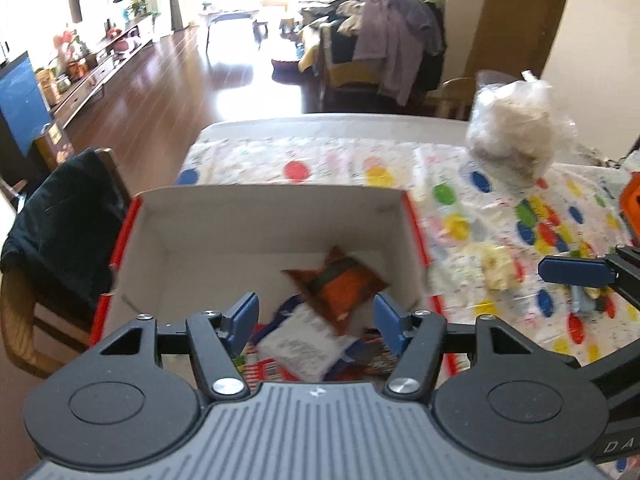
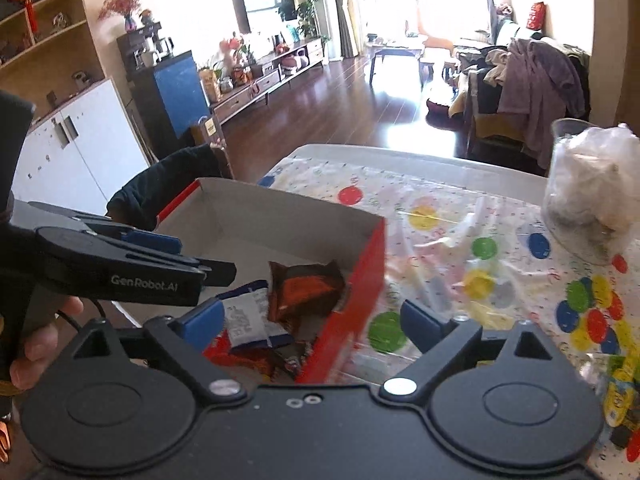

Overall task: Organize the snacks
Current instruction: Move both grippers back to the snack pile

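both wrist views look steeply down, close, sharing the red box [image 1: 416, 240]

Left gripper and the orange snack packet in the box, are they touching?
Apart. In the left wrist view the left gripper is open above the box, with the orange snack packet lying loose beyond its fingertips.

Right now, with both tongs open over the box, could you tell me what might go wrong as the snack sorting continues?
1. The right tongs straddle the red cardboard box's side wall; a careless swing could shove or tip the box.
2. The two tongs sit close together, the left tongs just beside the right, so they could collide.
3. The brown-orange foil snack packet leans on the other wrappers, so later drops may slide off the pile.
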Demonstrator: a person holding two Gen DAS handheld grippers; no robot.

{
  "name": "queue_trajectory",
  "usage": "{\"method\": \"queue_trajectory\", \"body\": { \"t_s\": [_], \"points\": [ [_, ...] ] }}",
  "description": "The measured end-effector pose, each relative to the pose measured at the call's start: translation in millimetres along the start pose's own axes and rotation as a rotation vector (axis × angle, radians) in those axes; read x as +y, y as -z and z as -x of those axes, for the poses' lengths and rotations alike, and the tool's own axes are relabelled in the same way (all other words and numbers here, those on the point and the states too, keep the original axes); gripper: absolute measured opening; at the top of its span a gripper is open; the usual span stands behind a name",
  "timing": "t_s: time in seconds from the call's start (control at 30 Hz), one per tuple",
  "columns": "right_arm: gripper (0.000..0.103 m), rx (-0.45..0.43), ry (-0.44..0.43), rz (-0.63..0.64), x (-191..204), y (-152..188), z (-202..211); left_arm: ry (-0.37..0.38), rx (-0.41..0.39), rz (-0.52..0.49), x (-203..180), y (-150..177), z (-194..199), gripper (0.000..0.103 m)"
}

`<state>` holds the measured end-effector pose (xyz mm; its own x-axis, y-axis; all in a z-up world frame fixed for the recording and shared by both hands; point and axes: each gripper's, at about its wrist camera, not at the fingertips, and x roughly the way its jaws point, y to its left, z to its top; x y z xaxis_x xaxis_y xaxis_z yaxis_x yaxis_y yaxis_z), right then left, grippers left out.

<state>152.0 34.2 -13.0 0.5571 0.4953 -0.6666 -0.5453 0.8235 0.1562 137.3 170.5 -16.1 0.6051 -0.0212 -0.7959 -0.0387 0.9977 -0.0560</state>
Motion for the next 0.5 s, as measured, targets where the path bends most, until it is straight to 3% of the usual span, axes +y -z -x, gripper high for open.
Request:
{"method": "queue_trajectory", "body": {
  "t_s": [0.27,0.5],
  "points": [
    [0.103,-0.060,0.042,-0.042,-51,20,44,0.074,-0.065,-0.055,-58,-3,8,0.080],
    [0.103,-0.066,0.116,-0.083,-109,49,72,0.190,-0.084,-0.089,-114,-5,2,0.085]
  ]
}}
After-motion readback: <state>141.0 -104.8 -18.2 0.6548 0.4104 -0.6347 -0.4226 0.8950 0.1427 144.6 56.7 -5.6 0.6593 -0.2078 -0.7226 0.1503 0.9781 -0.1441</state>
